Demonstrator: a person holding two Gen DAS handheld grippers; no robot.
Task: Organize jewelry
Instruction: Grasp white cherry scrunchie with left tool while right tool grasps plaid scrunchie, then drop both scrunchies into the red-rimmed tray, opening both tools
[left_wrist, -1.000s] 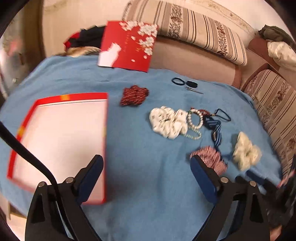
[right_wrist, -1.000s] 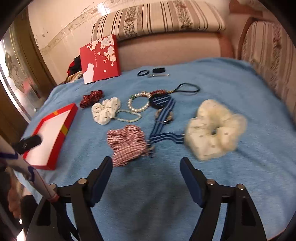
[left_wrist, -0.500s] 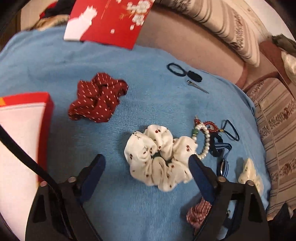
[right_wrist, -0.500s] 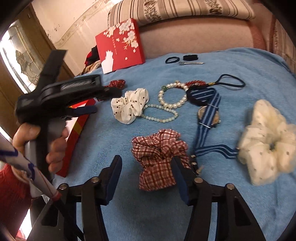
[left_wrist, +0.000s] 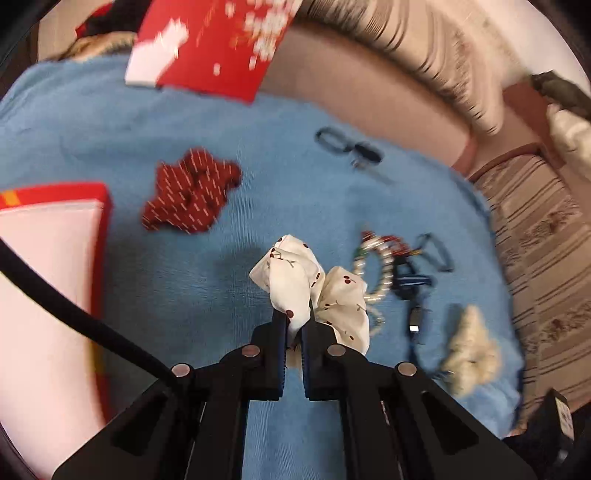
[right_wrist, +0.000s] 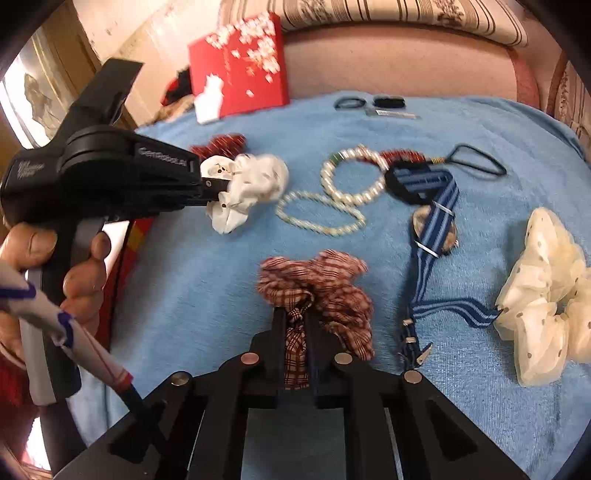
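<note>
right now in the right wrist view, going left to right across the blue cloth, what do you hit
left gripper shut on the white cherry scrunchie → red plaid scrunchie, pinched in the right gripper → pearl bracelet → blue striped strap → cream dotted scrunchie

Both open a second ago, left gripper (left_wrist: 294, 325) now pinches white scrunchie (left_wrist: 295, 280), right gripper (right_wrist: 295, 328) the plaid scrunchie (right_wrist: 332, 284)

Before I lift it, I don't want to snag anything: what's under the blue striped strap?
A round brownish piece lies beneath the blue striped strap, showing on both sides. Its middle is covered, so what it is stays unclear. Elsewhere only the blue cloth shows.
</note>
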